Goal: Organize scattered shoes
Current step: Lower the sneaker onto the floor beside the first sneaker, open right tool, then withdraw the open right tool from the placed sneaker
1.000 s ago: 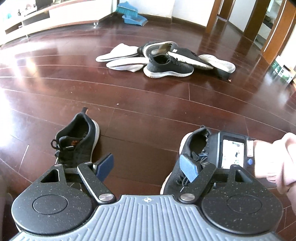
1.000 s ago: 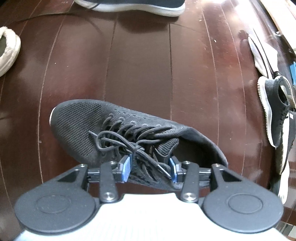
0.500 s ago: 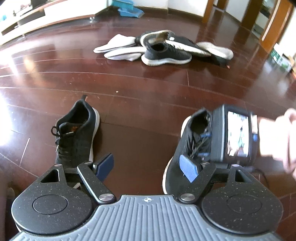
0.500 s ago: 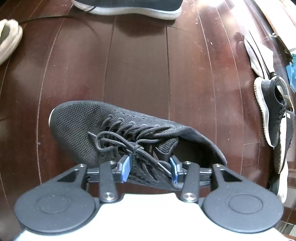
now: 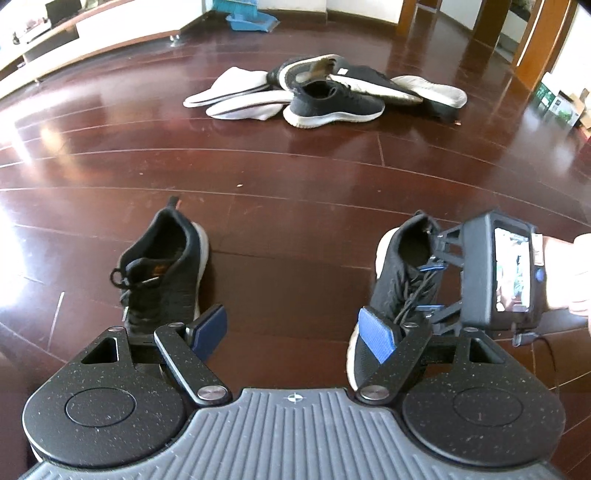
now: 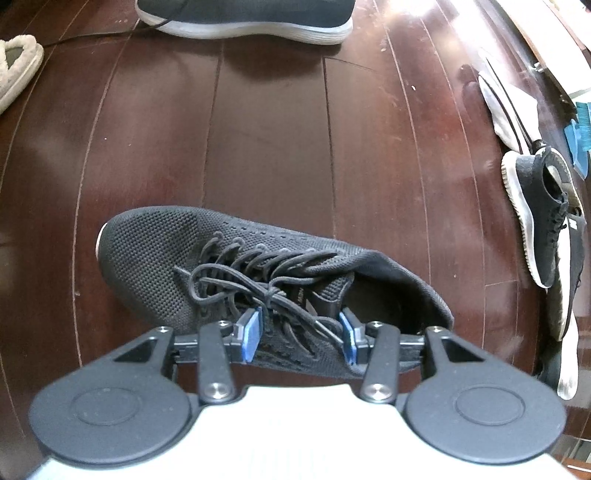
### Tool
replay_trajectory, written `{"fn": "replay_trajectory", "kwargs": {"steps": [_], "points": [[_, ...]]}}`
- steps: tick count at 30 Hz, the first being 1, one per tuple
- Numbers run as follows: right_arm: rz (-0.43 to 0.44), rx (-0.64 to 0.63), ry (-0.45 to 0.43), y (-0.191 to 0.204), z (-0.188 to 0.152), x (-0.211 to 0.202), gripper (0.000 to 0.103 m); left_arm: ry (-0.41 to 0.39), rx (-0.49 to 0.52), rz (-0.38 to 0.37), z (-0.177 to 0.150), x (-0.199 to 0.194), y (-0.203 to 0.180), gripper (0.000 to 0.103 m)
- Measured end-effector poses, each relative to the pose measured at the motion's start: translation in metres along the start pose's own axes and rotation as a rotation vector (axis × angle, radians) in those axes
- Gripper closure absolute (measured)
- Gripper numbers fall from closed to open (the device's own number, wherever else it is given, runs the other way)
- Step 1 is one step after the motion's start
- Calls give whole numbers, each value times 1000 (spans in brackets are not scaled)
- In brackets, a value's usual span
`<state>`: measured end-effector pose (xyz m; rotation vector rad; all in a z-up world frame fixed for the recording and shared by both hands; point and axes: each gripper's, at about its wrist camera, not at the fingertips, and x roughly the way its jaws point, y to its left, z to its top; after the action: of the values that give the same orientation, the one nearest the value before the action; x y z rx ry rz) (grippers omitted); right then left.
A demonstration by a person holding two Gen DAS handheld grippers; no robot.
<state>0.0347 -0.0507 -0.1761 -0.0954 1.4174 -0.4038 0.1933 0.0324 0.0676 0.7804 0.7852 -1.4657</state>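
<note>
Black knit sneaker is clamped at its laces by the right gripper, so pairing seems underway: next, set it beside its mate while the left gripper gapes empty.

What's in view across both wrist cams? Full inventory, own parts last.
black knit sneaker: 1, black with white sole, on the floor between the right gripper's fingers
matching black sneaker: 1, black with white sole, upright on the floor, left of the first
shoe pile: several, black sneakers and white shoes, heaped further out on the floor
fuzzy slipper: 1, cream, top-left edge of the right wrist view
dustpan: 1, blue, by the far wall
floor: dark red wood planks
left gripper: open, empty, low over the floor
right gripper: around the black knit sneaker's laced collar
hand: 1, holding the right gripper
</note>
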Motion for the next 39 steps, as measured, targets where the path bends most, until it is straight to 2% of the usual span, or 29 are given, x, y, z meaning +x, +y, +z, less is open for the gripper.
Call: {"fn": "replay_trajectory", "kwargs": {"steps": [6,10,13,14,17,18,21,23,26,27,28,29,31,36,39], "points": [[4,74,-6,-10,-1,3,55,14,4,-16,-2,3,-2,20],[-11,182,-36,-18,-2,-6,46,17,-7,-23,-3,4,1,20],[17,329,-67,-31,-5,-14,44,22,-12,-24,-5,4,3,20],[41,433,-85,-40,-7,-17,44,24,-15,-25,-6,4,4,20],[109,624,-109,-55,-12,-17,42,28,-19,-29,-6,5,6,20],[171,793,-127,-67,-16,-12,42,28,-19,-30,-6,5,6,20],[188,979,-136,-78,-18,-3,41,29,-20,-34,-4,6,7,20],[177,1044,-115,-82,-15,7,41,28,-24,-35,-2,6,8,20],[163,1058,-86,-84,-9,18,41,29,-27,-35,-1,7,10,20],[166,1026,-54,-82,-1,27,43,29,-27,-35,-1,7,10,20],[167,1002,-54,-81,3,27,56,31,-29,-35,0,8,11,20],[169,978,-53,-79,7,27,62,32,-30,-34,0,9,11,20],[162,923,-47,-75,15,26,66,33,-33,-32,0,10,12,20],[143,723,-10,-63,34,22,68,36,-51,-30,2,12,17,20],[150,698,-4,-55,40,20,68,38,-58,-28,4,13,19,20]]}}
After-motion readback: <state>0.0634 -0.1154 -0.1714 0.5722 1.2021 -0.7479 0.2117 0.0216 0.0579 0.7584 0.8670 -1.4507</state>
